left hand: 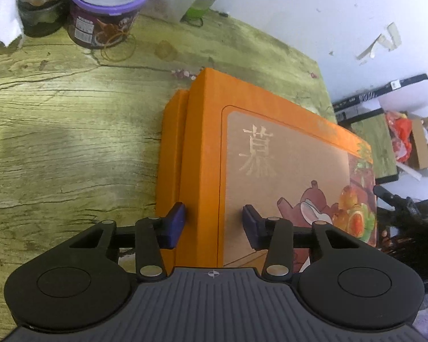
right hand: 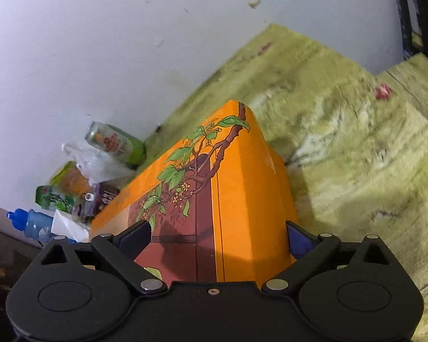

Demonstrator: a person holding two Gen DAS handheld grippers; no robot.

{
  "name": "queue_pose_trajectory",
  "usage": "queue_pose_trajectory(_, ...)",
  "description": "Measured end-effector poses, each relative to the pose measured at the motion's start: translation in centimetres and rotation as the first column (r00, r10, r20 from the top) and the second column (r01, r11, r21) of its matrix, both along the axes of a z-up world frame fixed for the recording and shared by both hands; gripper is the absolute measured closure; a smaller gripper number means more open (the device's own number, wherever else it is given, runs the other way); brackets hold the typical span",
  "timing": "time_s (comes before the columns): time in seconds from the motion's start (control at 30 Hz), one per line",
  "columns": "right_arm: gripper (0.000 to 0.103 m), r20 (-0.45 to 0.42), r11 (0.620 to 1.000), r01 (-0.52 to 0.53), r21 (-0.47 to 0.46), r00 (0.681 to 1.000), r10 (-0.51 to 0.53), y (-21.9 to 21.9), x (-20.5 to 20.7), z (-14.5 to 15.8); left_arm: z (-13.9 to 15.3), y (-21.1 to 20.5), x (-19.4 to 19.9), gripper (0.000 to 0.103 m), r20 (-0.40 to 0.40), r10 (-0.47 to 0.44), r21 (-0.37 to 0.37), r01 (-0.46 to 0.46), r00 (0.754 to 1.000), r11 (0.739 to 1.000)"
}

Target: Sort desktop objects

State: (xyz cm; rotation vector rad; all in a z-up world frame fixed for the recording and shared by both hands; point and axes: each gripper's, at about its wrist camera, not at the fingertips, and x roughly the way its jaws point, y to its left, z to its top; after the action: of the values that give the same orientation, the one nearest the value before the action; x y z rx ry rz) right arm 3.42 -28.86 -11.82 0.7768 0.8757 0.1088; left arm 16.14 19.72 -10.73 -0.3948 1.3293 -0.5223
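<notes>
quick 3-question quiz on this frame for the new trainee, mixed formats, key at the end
1. True or false: both claws straddle edges of the same orange box.
2. Multiple choice: in the left wrist view, the tub with the purple lid stands
A. on top of the box
B. on the table, apart from the box, near the wall
C. between the fingers of the left claw
3. Fill in: in the right wrist view, the lid near the right claw shows a painted branch with green ____.

Key: 1 true; 2 B; 3 leaves
</notes>
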Motion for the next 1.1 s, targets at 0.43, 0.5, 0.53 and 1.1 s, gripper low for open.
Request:
queue_pose_trajectory(0.43, 0.003, -0.082, 0.994, -0.1, -0.031, 0.992, 0.097, 2.3, 3.7, -2.1, -2.1, 2.4, -0.9, 0.06, -0.012, 0.113, 0.013, -0.113, 0.993, 0.993)
queue_pose_trajectory(0.5, 0.003, -0.079, 0.996, -0.088, -0.026, 0.993, 0.086, 2.1, 3.9, -2.6, -2.7, 2.3, -0.8, 0.06, -0.024, 0.12, 0.01, -0.12, 0.993, 0.993)
queue_pose_trajectory(0.53, 0.003, -0.079, 0.996, -0.085, -0.032, 0.993, 0.082, 2.1, 3.9, -2.4, -3.0, 2.3, -0.8, 0.06, -0.03, 0.123, 0.009, -0.123, 0.992, 0.992)
queue_pose_trajectory(1.1, 0.003, -0.064, 0.987, -0.01, -0.163, 0.998, 0.0, 2.8, 0.7, 1.9, -4.1, 2.8, -1.2, 0.048, -0.026, 0.086, -0.019, -0.087, 0.996, 0.996)
